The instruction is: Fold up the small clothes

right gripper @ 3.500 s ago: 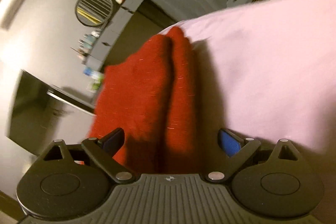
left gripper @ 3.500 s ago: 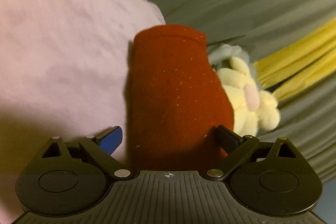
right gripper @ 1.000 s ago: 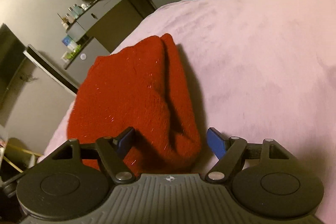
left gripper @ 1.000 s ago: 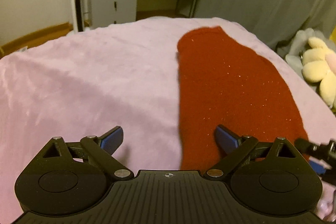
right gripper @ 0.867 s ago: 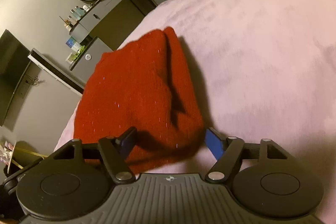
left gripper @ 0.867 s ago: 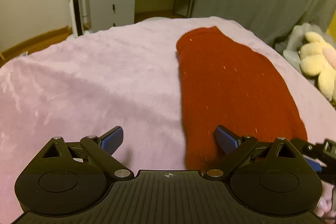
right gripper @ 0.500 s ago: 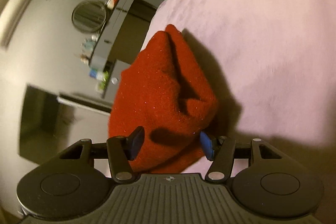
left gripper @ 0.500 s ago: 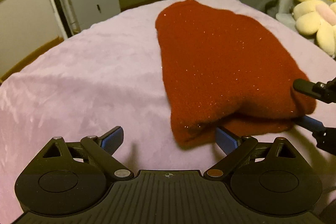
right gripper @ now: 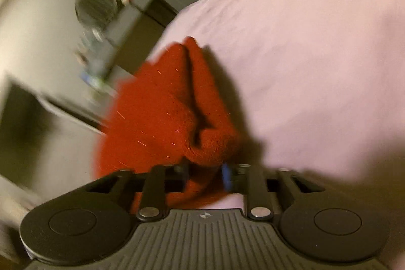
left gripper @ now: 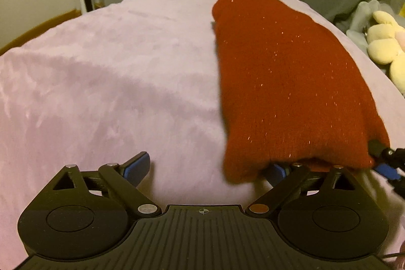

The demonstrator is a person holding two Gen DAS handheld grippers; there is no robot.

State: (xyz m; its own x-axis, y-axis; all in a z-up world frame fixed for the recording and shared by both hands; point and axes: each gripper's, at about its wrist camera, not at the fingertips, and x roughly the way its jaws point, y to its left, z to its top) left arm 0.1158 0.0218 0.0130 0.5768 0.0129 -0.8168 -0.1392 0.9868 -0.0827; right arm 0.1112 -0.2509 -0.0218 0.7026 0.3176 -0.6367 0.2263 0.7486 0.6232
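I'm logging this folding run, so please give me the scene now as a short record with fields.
garment: red knit garment, lying lengthwise on the pink blanket
right gripper: jaws have just been closing, near corner of the garment between them
left gripper: open, one finger under the garment's near edge
beside bed: yellow plush toy

A rust-red knit garment (left gripper: 286, 82) flecked with glinting threads lies on a pale lilac plush blanket (left gripper: 106, 72). The left tool (left gripper: 211, 167) is black with blue pads. A plush toy (left gripper: 387, 47) is cream-yellow.
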